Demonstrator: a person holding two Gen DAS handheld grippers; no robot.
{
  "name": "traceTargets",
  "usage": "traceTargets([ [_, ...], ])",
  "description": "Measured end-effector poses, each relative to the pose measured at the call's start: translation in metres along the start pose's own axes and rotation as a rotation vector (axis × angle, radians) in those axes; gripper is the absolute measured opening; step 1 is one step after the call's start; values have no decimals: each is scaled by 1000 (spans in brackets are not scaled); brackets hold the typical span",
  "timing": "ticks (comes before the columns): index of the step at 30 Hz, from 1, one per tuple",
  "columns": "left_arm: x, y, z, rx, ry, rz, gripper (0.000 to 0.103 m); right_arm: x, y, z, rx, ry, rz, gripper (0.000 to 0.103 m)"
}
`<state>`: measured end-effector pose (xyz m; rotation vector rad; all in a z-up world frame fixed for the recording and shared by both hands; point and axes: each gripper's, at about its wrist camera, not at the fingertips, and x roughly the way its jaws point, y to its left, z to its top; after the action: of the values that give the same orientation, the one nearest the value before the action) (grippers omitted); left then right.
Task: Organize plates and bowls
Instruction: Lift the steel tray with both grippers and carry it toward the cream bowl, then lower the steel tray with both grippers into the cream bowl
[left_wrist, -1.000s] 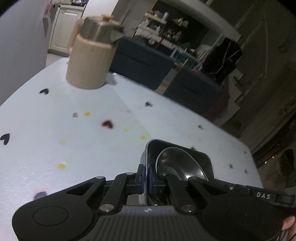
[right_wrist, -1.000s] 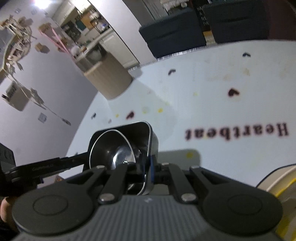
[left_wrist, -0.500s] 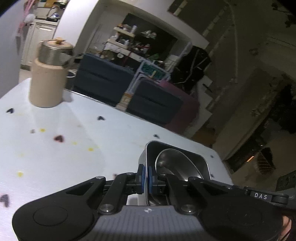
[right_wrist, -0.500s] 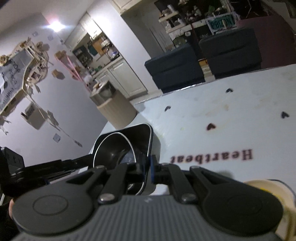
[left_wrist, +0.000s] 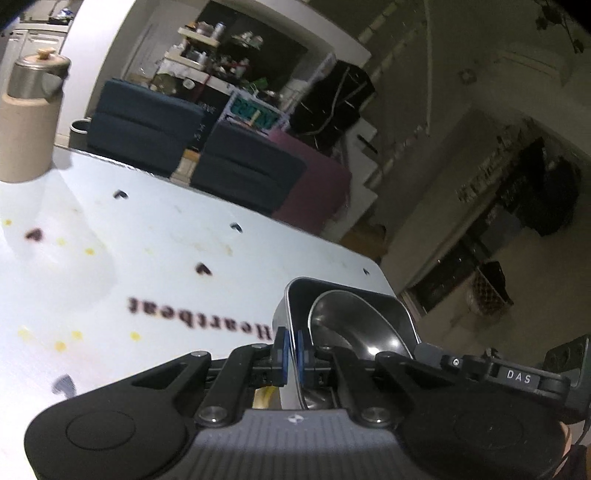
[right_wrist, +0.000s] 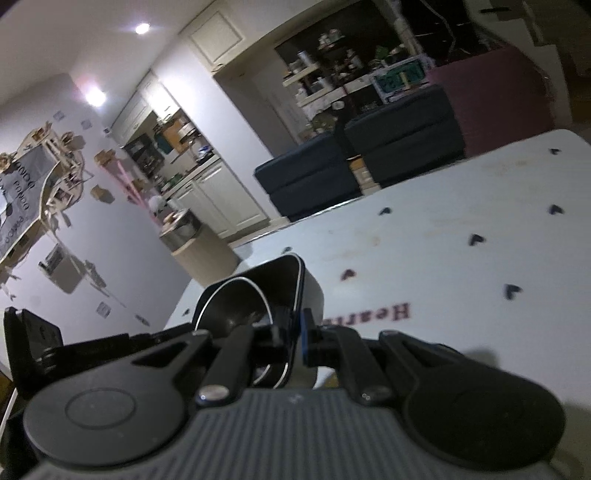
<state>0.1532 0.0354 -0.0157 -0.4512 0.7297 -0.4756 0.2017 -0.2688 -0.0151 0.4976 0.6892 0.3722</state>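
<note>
A square steel container (left_wrist: 373, 310) with a round steel bowl (left_wrist: 351, 332) lying tilted inside it hangs above the white table (left_wrist: 147, 266). My left gripper (left_wrist: 291, 354) is shut on its left wall, blue pads either side of the thin rim. In the right wrist view the same container (right_wrist: 299, 284) and bowl (right_wrist: 236, 306) show, with my right gripper (right_wrist: 297, 339) shut on the opposite wall. Each gripper's black body shows in the other's view, at the edge.
A beige jug with a steel lid (left_wrist: 26, 118) stands at the table's far left. The tabletop carries heart marks and the word "Heartbeat" (left_wrist: 199, 321). Dark blue sofas (left_wrist: 192, 155) sit beyond the far edge. A yellowish thing (left_wrist: 264, 397) peeks out under the container.
Both grippers have carried the container and bowl sideways across the table and slightly up, toward its right end; the jug has slid away to the left. Both grips are unchanged.
</note>
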Motion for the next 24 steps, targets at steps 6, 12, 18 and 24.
traceTargets([
  [6, 21, -9, -21, 21, 58, 11, 5, -9, -16, -16, 32, 4, -50, 7],
  [12, 42, -4, -40, 17, 133, 46, 5, 3, -21, -30, 46, 59, -120, 7],
  [18, 57, -2, -45, 19, 164, 50, 5, 18, -25, -36, 48, 99, -167, 7],
  [24, 68, -5, -51, 22, 196, 57, 5, 38, -26, -40, 45, 142, -223, 7],
])
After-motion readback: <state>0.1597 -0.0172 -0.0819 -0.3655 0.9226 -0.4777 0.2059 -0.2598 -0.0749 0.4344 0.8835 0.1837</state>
